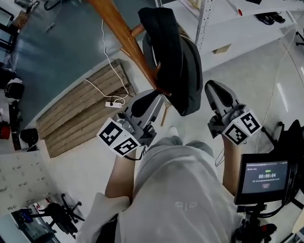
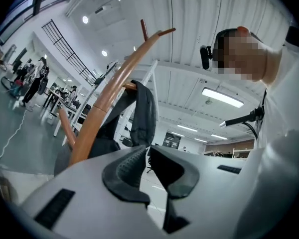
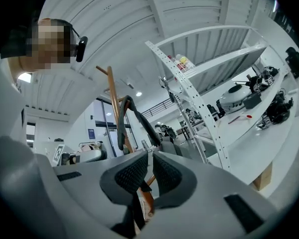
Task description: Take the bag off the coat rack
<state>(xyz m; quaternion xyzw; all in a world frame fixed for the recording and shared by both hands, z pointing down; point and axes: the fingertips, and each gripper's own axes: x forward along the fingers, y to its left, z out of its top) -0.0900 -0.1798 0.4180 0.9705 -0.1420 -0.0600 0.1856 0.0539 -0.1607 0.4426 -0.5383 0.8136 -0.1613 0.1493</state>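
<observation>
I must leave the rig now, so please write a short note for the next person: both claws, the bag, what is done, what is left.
Bag: dark, hangs on a peg of the wooden coat rack.
Left claw: shut, empty, close to the rack.
Right claw: shut, empty, right of the bag, apart from it.
Done: nothing yet.
Left: open a claw, grip the strap, lift the bag off.
</observation>
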